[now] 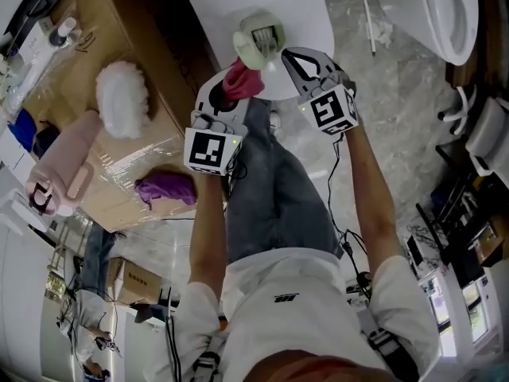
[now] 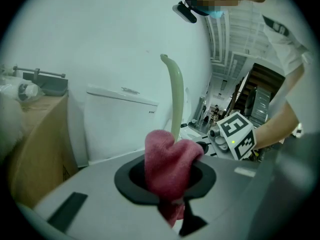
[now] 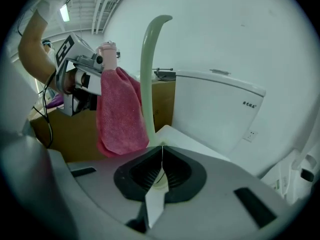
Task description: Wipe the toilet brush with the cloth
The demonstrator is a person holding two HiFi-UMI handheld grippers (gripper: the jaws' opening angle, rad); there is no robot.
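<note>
A pink cloth (image 1: pixel 242 80) is bunched between the jaws of my left gripper (image 1: pixel 229 94), which is shut on it. In the left gripper view the cloth (image 2: pixel 167 159) fills the gap of that gripper (image 2: pixel 171 184). My right gripper (image 1: pixel 290 60) is shut on the pale green toilet brush (image 1: pixel 258 42), whose bristled head shows above the white table. Its curved handle (image 3: pixel 149 79) rises from the closed right gripper (image 3: pixel 161 173), and the cloth (image 3: pixel 117 114) hangs beside it, touching or nearly so. The handle (image 2: pixel 176 94) stands just behind the cloth.
A small white table (image 1: pixel 298 6) lies under both grippers. At left a cardboard box (image 1: pixel 119 46) carries a white fluffy duster (image 1: pixel 122 98), a purple cloth (image 1: pixel 167 188) and a pink object (image 1: pixel 64 161). A toilet (image 1: pixel 449 14) stands at the upper right; its white tank (image 3: pixel 215 109) is close behind.
</note>
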